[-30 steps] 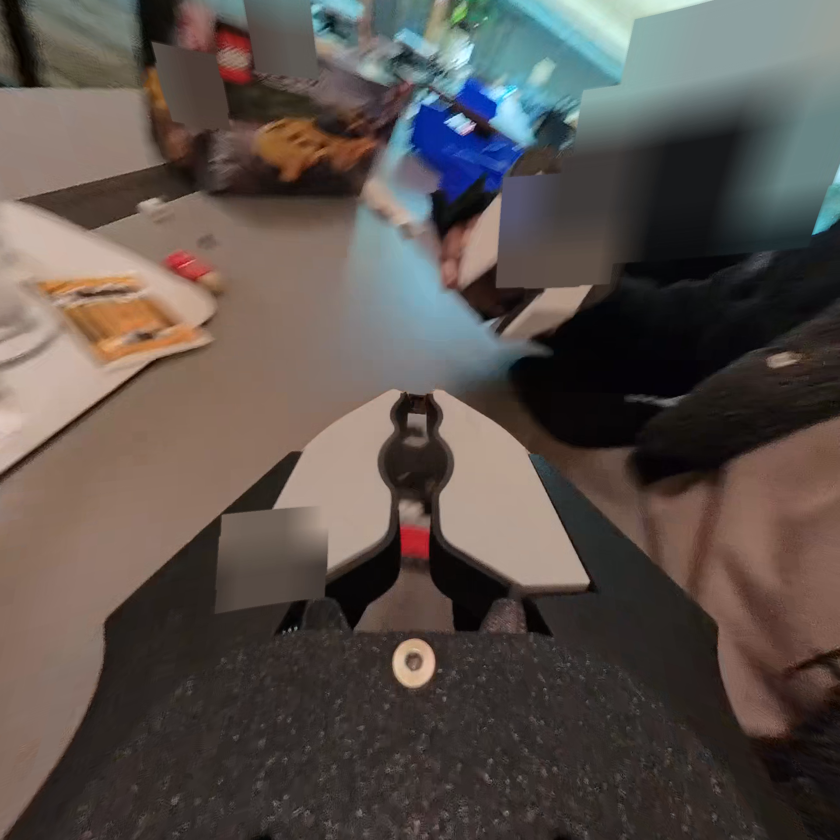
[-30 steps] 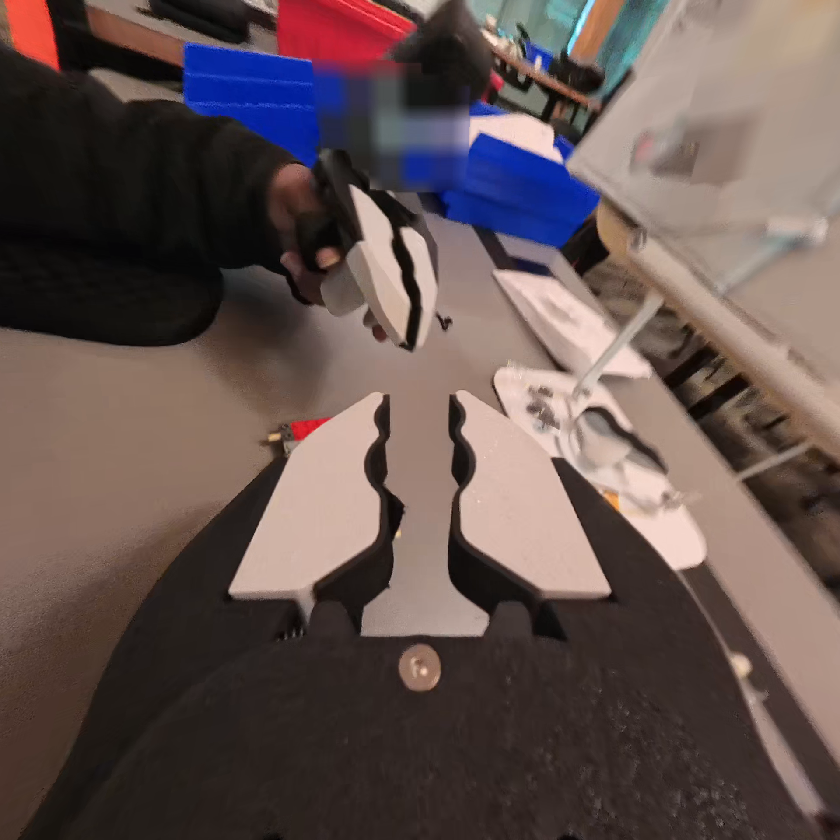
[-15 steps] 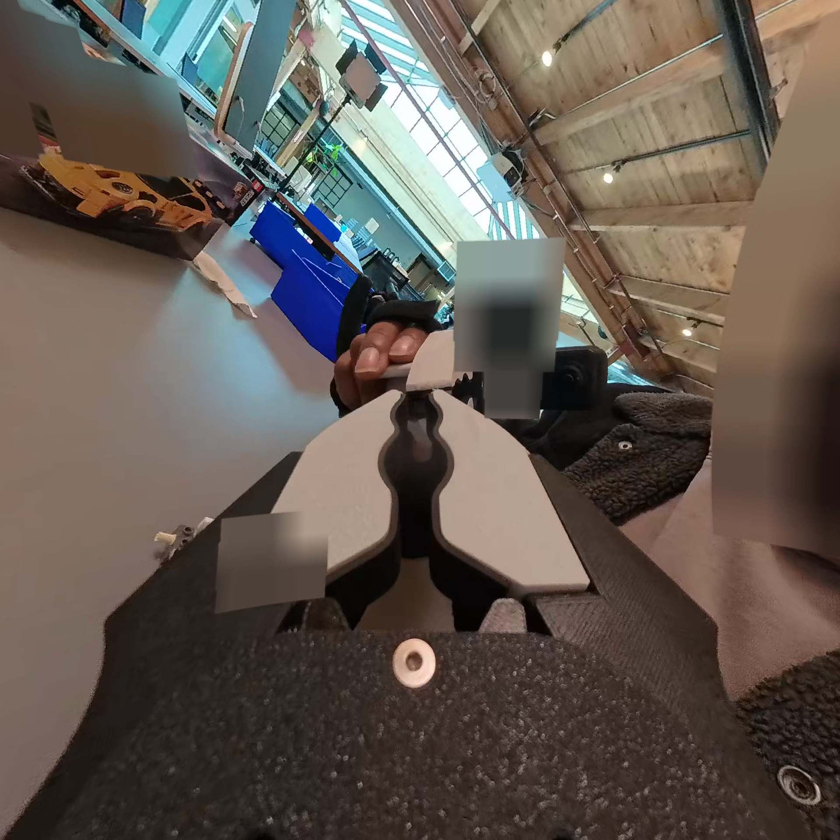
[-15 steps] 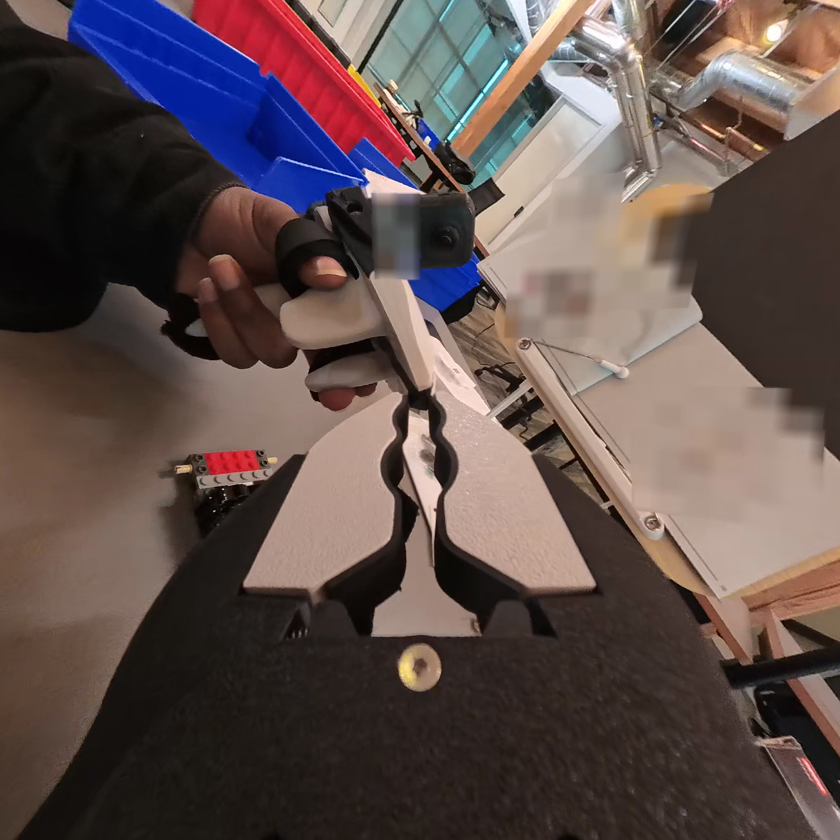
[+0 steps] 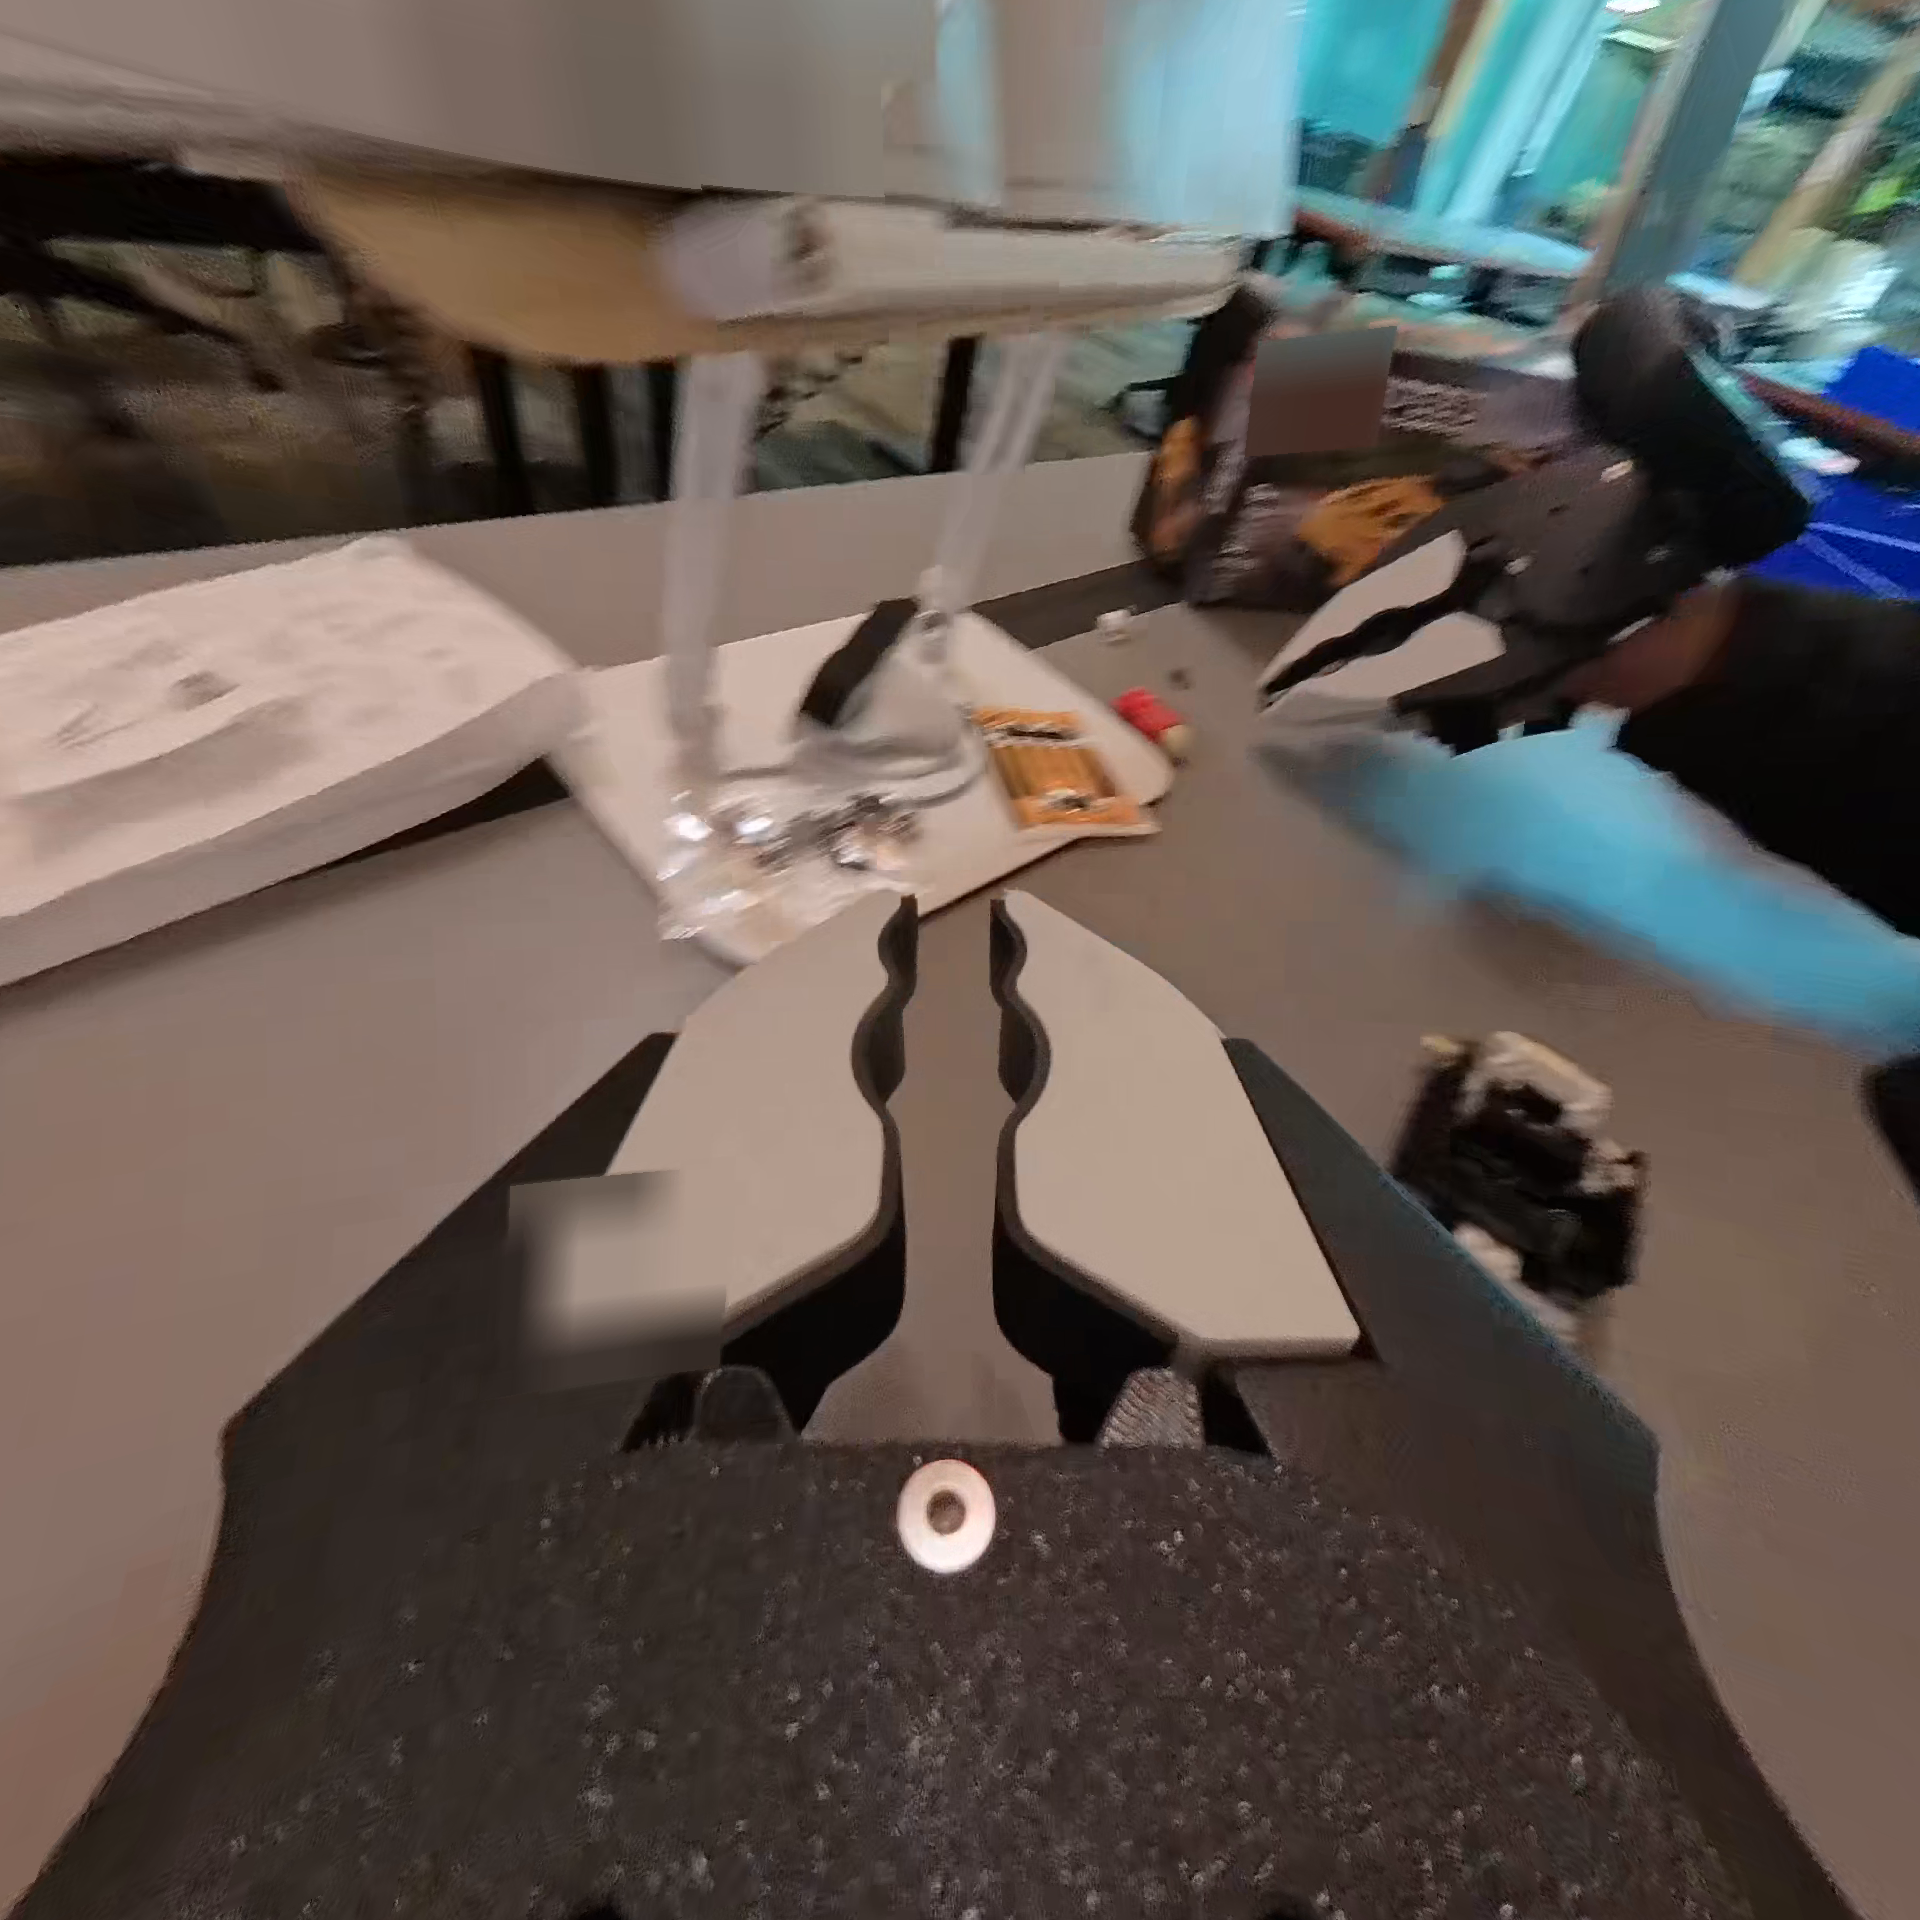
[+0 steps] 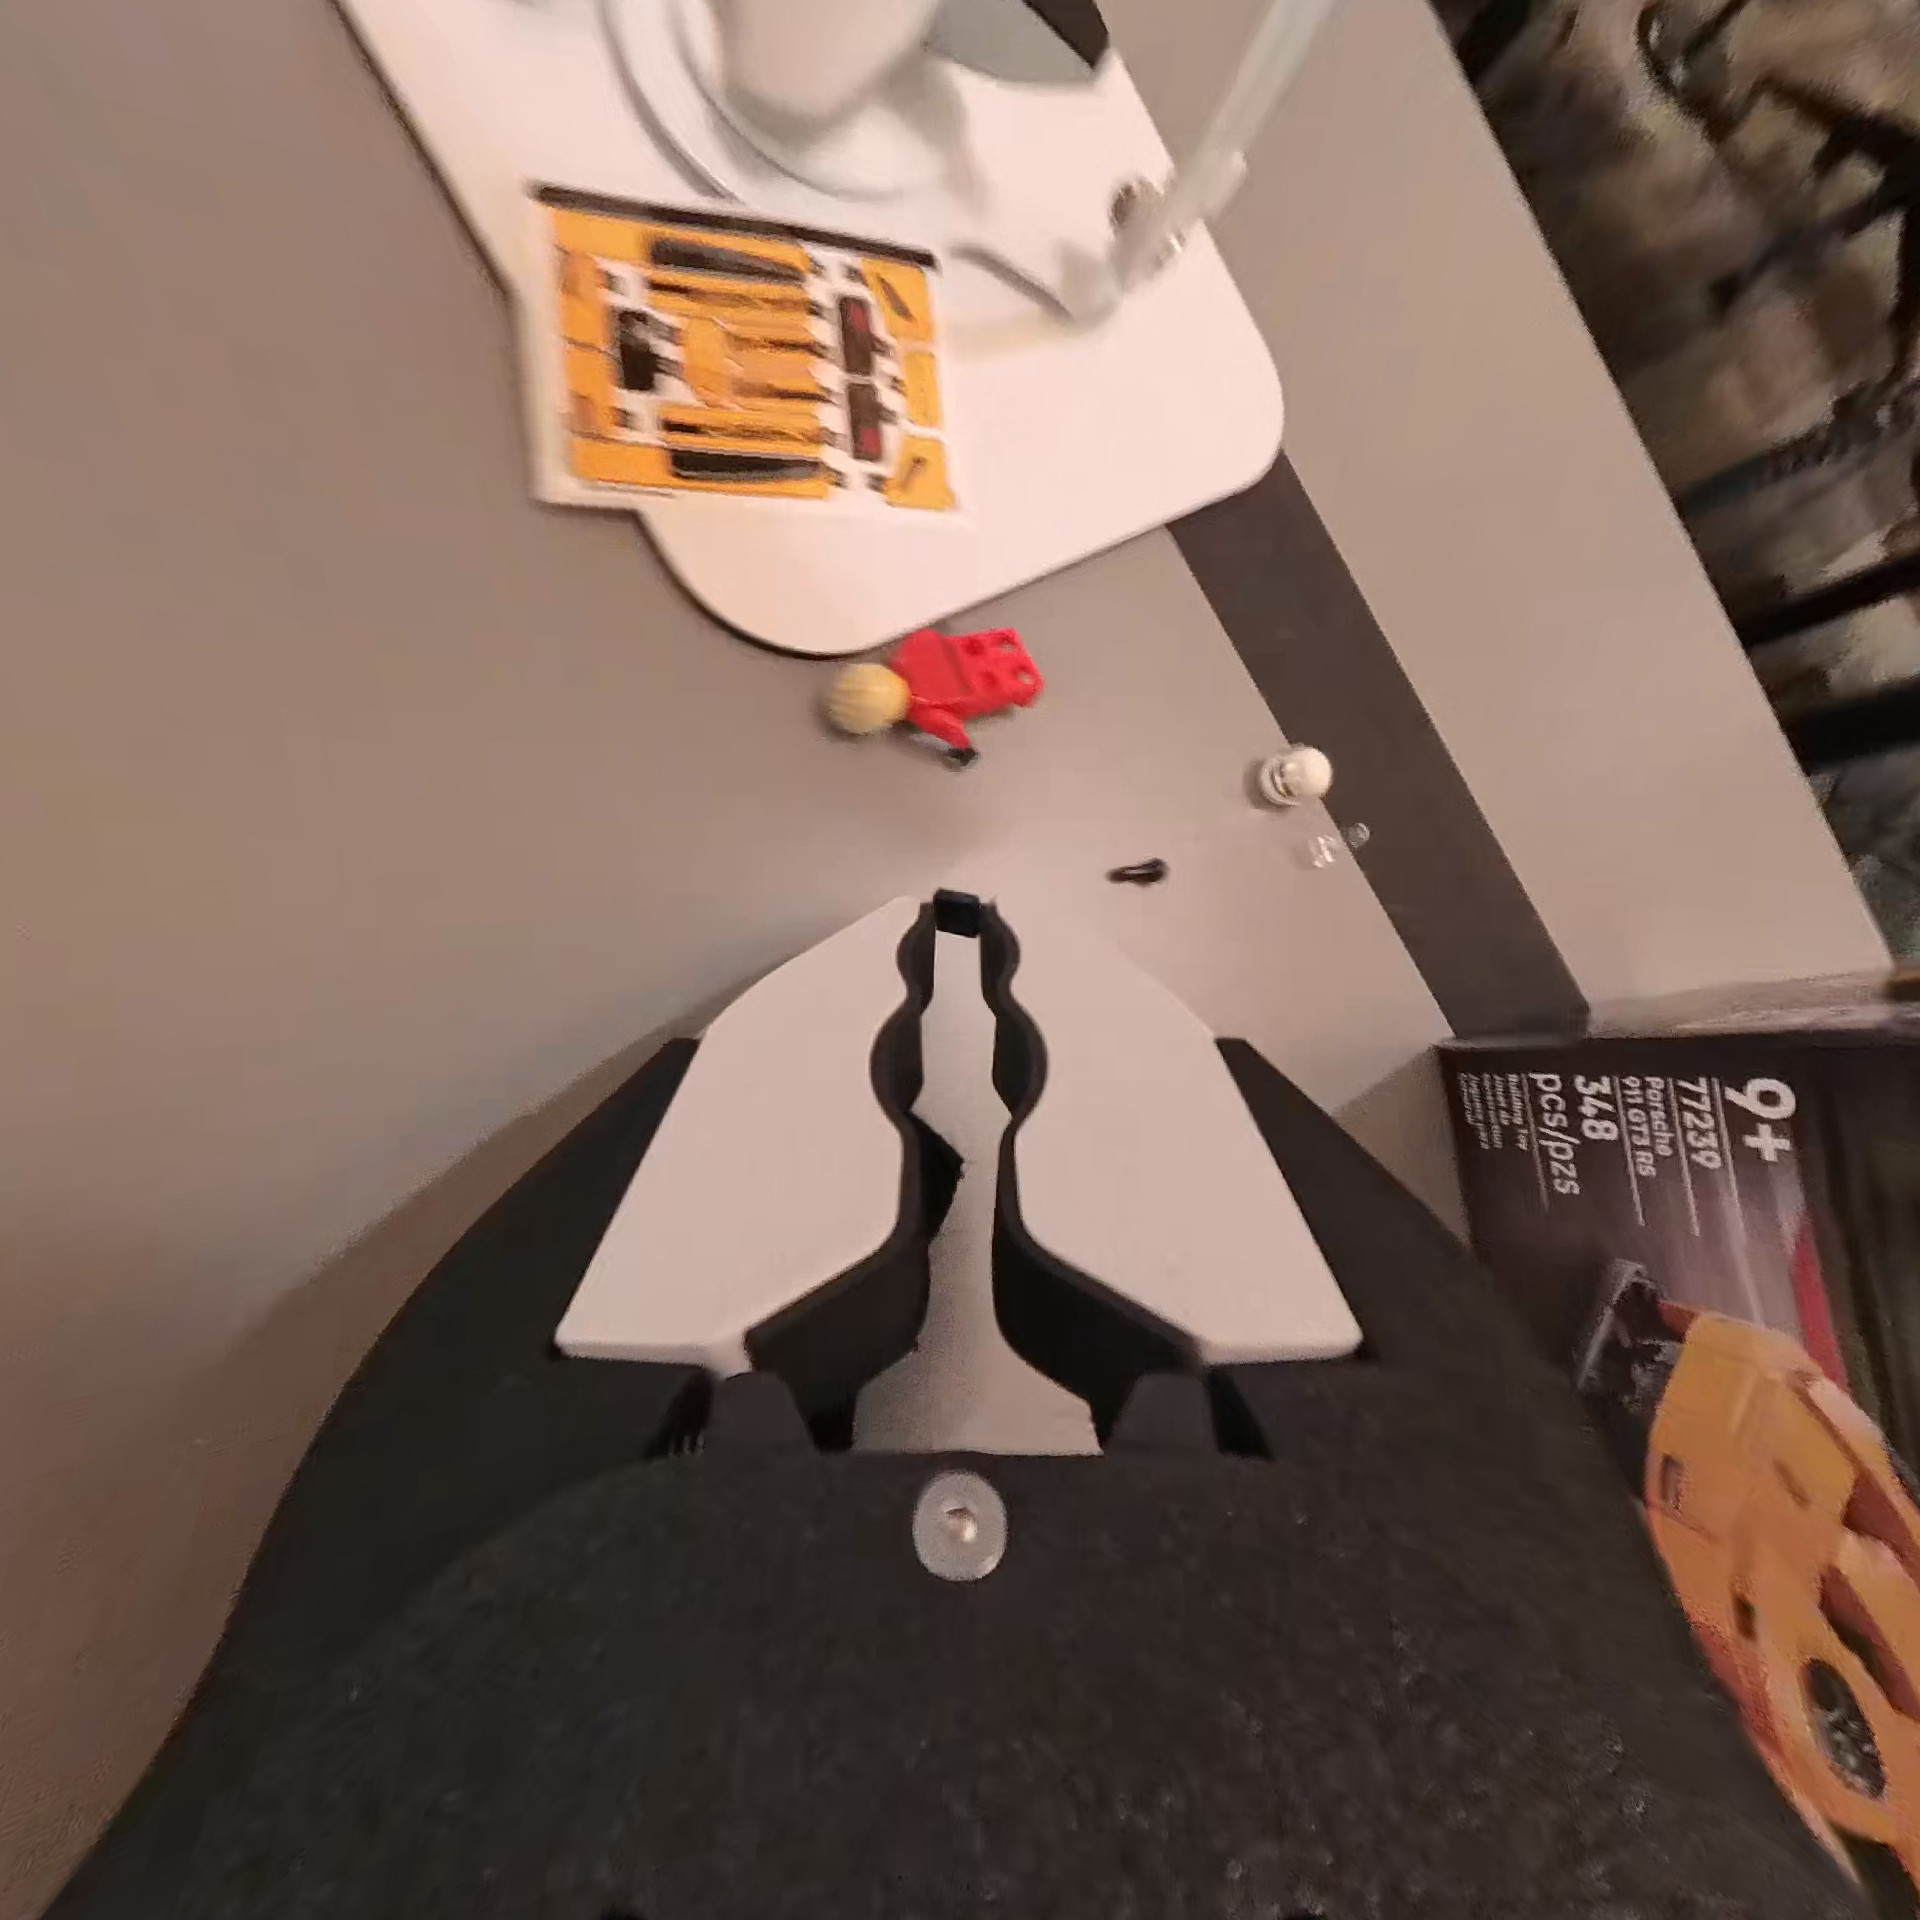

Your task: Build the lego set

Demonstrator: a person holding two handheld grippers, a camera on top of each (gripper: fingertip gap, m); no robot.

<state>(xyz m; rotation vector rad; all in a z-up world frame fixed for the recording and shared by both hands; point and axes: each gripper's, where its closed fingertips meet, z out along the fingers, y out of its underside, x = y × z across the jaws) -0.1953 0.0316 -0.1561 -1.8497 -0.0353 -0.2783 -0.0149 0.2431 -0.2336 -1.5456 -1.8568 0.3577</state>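
My left gripper is open and empty, low over the grey table. A black and white lego assembly stands on the table to its right. My right gripper is shut on a small black lego piece pinched at its fingertips, above the table. It also shows in the left wrist view at the far right, held by a hand. A red minifigure lies just ahead of the right gripper, by the edge of a white board.
A yellow sticker sheet lies on the white board, which also carries a clear bag of pieces. An instruction booklet lies at left. The lego box stands at right. Small loose pieces lie near the table's dark strip. Spacing between my two grippers at the tips: around 30 cm. My left tips are about 25 cm from the red minifigure, my right tips only 5 cm. My left wrist view looks at it from another angle.
The two grippers were raised with their tips together and the left shut. Now the left has opened and dropped toward the table, and the right has swung down over the table holding the black piece.
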